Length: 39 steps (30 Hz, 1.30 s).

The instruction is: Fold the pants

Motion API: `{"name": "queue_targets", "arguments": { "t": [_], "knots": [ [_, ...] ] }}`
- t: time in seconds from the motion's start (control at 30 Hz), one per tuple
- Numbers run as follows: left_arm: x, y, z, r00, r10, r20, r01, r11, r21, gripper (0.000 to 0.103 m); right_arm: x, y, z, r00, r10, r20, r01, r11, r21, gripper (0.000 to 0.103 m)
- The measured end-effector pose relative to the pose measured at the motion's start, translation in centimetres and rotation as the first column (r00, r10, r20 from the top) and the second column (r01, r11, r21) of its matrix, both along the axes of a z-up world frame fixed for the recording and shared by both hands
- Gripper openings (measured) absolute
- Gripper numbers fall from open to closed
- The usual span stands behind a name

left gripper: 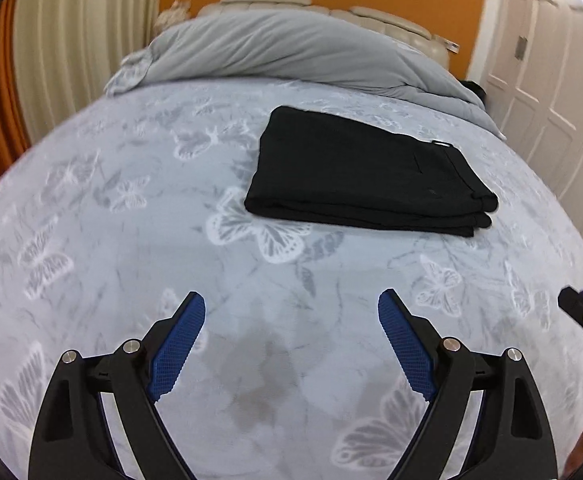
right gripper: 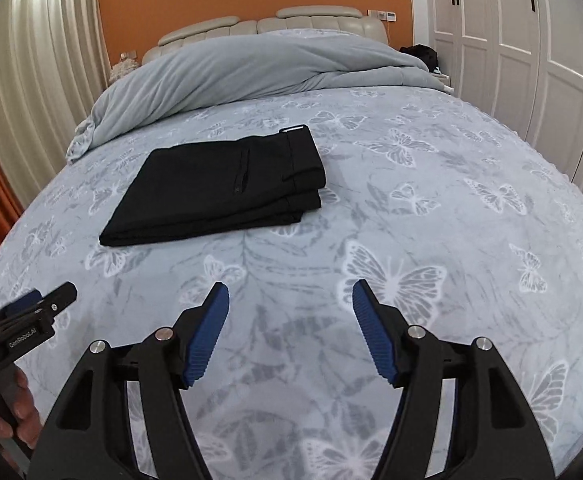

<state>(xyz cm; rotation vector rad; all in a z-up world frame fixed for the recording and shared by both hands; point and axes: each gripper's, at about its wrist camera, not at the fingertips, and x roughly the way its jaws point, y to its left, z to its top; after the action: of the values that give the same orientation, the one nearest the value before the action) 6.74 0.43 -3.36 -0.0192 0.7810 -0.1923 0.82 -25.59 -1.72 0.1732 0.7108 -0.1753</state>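
Two tongs, left tongs (left gripper: 291, 312) and right tongs (right gripper: 290, 300), spread empty near one folded pants (left gripper: 365, 178)

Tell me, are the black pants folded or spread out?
Folded: the pants lie as a compact rectangle on the bed, stacked layers showing at one edge.

light: even, soft | shadows: faint | edges: fisheye-warped, slightly blurred

A bed (right gripper: 431, 208) in butterfly-print sheet carries folded black pants (right gripper: 219, 184) — and a bunched grey duvet (right gripper: 251, 68) behind.
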Motion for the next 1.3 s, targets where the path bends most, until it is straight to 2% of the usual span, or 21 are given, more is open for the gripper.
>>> {"name": "queue_targets", "arguments": {
  "t": [0.17, 0.63, 0.8, 0.93, 1.3],
  "knots": [
    [-0.9, -0.7, -0.2, 0.999, -0.036, 0.017, 0.034, 0.996, 0.079, 0.086, -0.6, 0.2, -0.2, 1.0, 0.006, -0.012, -0.006, 1.0, -0.02, 0.067],
    [-1.7, -0.8, -0.4, 0.999, -0.031, 0.03, 0.027, 0.993, 0.111, 0.086, -0.8, 1.9, -1.2, 0.999, 0.033, -0.039, -0.035, 0.998, -0.045, 0.071],
    [-1.8, -1.4, -0.7, 0.999, -0.015, 0.033, 0.009, 0.986, 0.167, 0.086, -0.7, 2.1, -1.3, 0.998, 0.038, -0.045, -0.041, 0.998, -0.051, 0.072],
    [-1.6, -1.3, -1.0, 1.0, -0.019, 0.003, 0.018, 0.988, 0.152, 0.086, -0.6, 2.1, -1.3, 0.998, 0.043, -0.047, -0.046, 0.998, -0.053, 0.072],
    [-1.8, -1.4, -1.0, 1.0, 0.004, 0.02, -0.007, 0.986, 0.167, 0.086, -0.7, 2.6, -1.3, 0.998, 0.042, -0.049, -0.045, 0.997, -0.061, 0.072]
  ]
}}
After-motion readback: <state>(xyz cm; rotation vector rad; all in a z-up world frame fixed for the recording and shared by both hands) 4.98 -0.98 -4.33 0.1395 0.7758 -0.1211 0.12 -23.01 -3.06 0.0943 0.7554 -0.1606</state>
